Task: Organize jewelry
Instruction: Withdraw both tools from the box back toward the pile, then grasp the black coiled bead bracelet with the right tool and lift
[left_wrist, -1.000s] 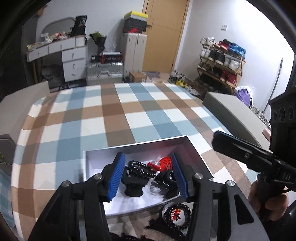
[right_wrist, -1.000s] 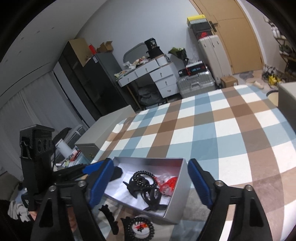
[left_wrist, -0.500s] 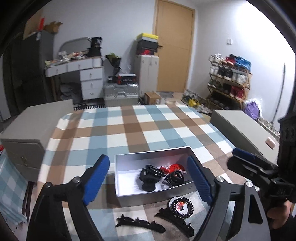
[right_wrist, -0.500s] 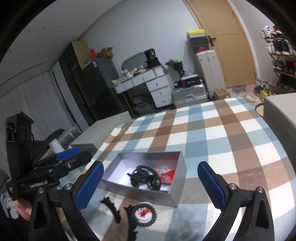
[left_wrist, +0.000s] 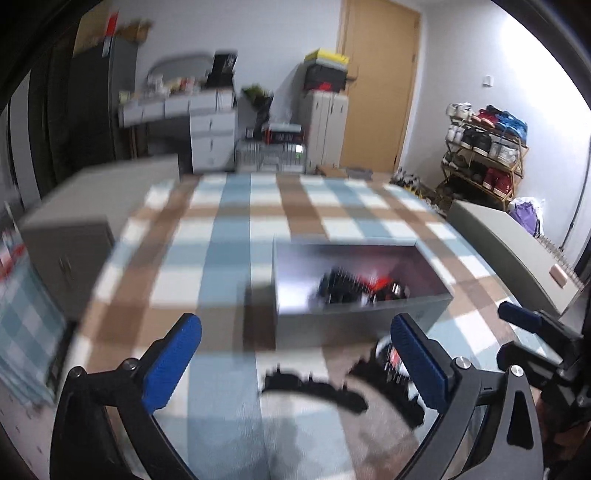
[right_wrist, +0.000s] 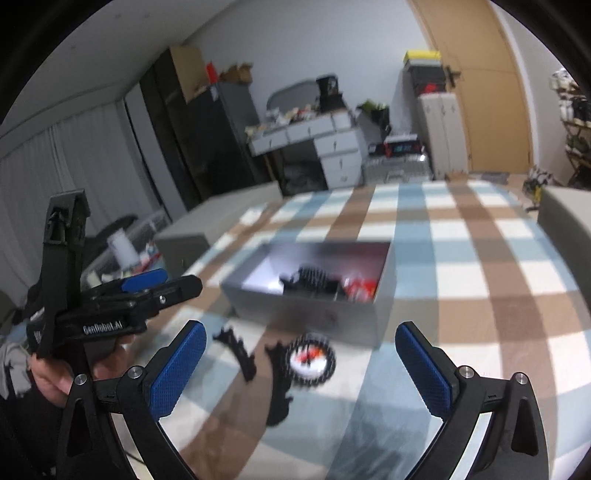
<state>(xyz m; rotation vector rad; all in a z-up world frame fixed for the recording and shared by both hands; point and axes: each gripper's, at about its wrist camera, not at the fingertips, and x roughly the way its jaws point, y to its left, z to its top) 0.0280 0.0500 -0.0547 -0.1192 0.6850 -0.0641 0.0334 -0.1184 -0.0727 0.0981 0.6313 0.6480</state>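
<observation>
A grey open box (left_wrist: 354, 325) (right_wrist: 314, 314) sits on the checked tablecloth and holds black hair clips (left_wrist: 340, 288) and a red piece (right_wrist: 360, 286). In front of it lie a long black clip (left_wrist: 314, 387) (right_wrist: 238, 350), another black clip (right_wrist: 277, 384) and a round black beaded ring with a red-and-white middle (right_wrist: 310, 360) (left_wrist: 388, 360). My left gripper (left_wrist: 291, 360) is open and empty, back from the box. My right gripper (right_wrist: 301, 363) is open and empty above the loose pieces. Both views are blurred.
The checked table (left_wrist: 240, 229) runs far behind the box. A grey cabinet (left_wrist: 85, 206) stands at its left and a grey bench (left_wrist: 509, 240) at its right. A shoe rack (left_wrist: 484, 147) and drawers (left_wrist: 210, 125) stand by the far wall.
Both grippers have pulled back from the box and lifted; the left gripper, which was over the box with narrower jaws, has opened wide and swung left. The box contents look unchanged.
</observation>
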